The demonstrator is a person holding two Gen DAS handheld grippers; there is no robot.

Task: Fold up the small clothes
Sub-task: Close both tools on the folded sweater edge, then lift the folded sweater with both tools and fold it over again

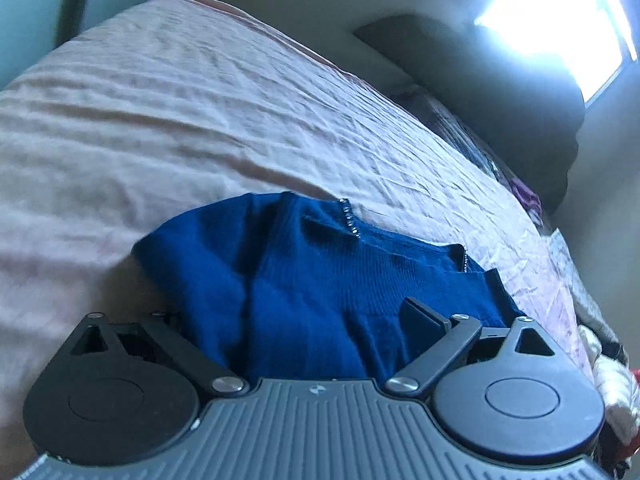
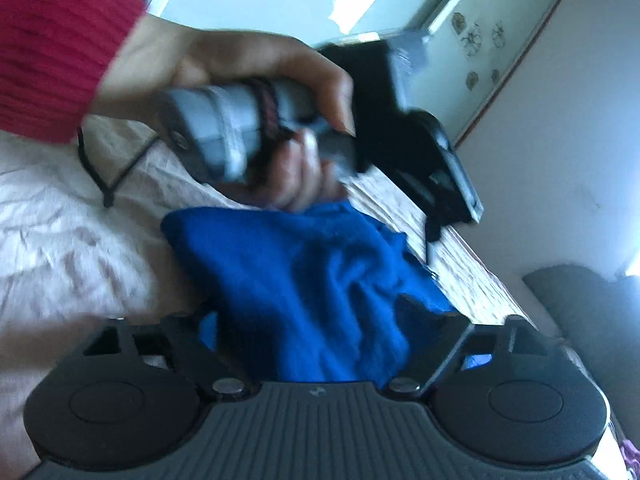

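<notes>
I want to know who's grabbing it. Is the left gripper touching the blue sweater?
Touching. The left wrist view shows the blue sweater bunched between the left gripper fingers.

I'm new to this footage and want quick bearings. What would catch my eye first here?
The bright blue knit garment bunched on the pale pink bedsheet, filling the gap between each gripper's fingers. Next, in the right wrist view, the person's hand in a red sleeve gripping the left gripper's handle above it.

No legible text, numbers or brand names appeared in either view. The only mark was a small pale emblem, unreadable, at lower centre on each ribbed gripper housing [image 1: 316, 389] [image 2: 315, 393].
</notes>
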